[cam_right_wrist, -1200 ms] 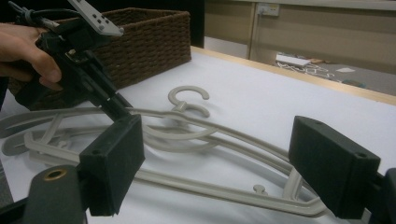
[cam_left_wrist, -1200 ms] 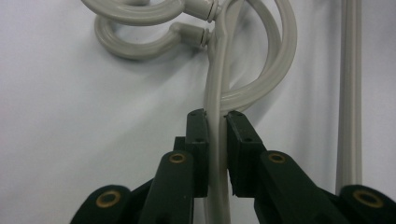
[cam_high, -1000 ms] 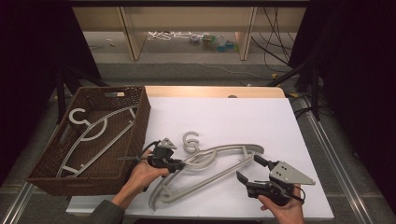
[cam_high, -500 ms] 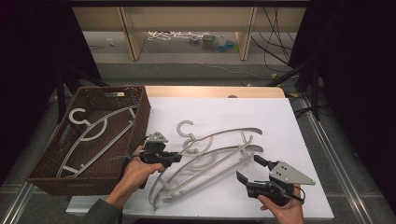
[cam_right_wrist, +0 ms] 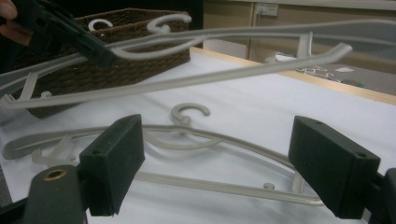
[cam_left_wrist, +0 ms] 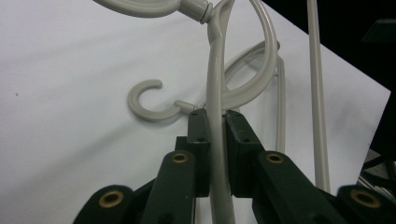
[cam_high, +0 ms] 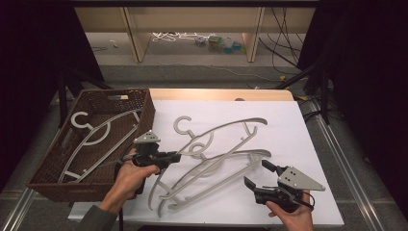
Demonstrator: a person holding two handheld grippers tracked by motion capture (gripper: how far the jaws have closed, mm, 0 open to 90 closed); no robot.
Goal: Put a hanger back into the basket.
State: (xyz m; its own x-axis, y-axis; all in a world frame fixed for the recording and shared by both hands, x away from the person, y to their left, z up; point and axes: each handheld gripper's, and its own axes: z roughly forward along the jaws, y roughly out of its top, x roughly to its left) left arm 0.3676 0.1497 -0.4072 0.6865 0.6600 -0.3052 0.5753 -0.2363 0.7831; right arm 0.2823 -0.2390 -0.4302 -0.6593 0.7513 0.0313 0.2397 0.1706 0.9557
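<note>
White desk (cam_high: 308, 130) carried two grey hangers: left gripper (cam_high: 174, 156) fingers clamped the raised hanger (cam_high: 226, 127), right gripper (cam_high: 256, 176) fingers wide above the flat hanger (cam_high: 211, 180).

white table top (cam_high: 288, 125) under bright, even light, with a strip of pale wood (cam_high: 216, 94) along its far edge and metal rails (cam_high: 344, 159) down both sides; beyond it a grey floor (cam_high: 192, 72), strewn with a white cord (cam_high: 173, 36), a thin cable and a few small greenish bits (cam_high: 221, 43); farther back a light wooden shelf unit (cam_high: 192, 19) with two upright panels, open underneath; black cables (cam_high: 284, 43) hanging and trailing at the right of it; dark drapes (cam_high: 33, 48) on the left and right, nearly black, swallowing the rest of the room; black stand legs (cam_high: 65, 91) against the dark at either side
</note>
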